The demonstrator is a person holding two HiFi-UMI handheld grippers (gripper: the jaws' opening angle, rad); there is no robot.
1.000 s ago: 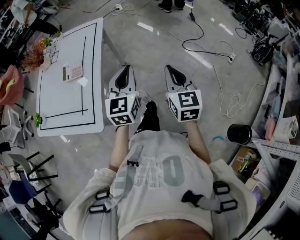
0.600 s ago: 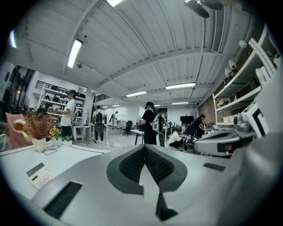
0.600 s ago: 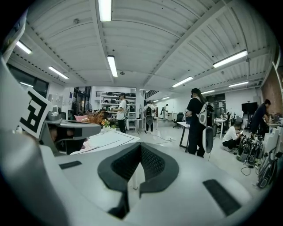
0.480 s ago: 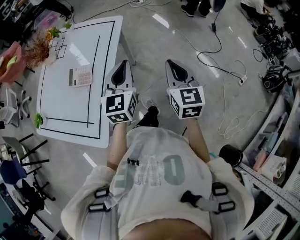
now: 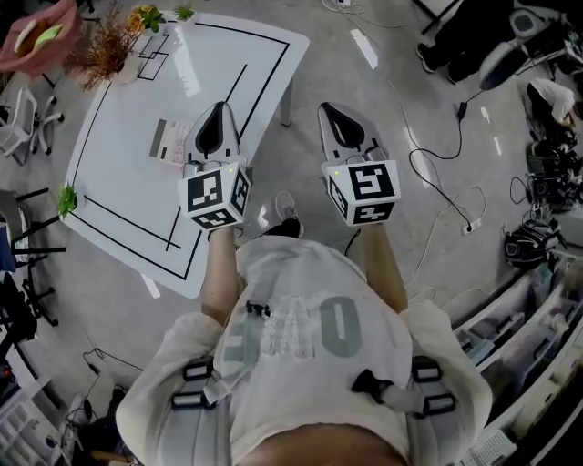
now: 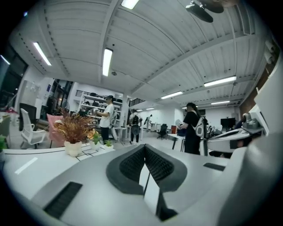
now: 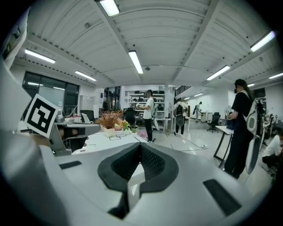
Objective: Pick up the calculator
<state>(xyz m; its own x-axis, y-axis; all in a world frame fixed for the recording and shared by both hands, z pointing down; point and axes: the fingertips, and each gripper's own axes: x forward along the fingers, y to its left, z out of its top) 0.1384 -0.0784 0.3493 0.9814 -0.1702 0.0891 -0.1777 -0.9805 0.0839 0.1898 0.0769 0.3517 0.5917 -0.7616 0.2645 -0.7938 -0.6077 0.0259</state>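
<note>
The calculator (image 5: 170, 142) is partly hidden: the left tongs (image 5: 219, 107) cover its right end in the head view, and its keys are too small to read. Both of the wearer's hands are hidden under the marker cubes (image 5: 216, 196), and the bottom edge of the picture cuts off the torso. A pink shape (image 5: 36, 25) beyond the counter's (image 5: 118, 191) far left corner is cut by the top edge. In the left gripper view the tongs' own body covers most of the counter, leaving only a strip along its far edge. The people (image 6: 107, 118) beyond are too small to tell what they hold.
</note>
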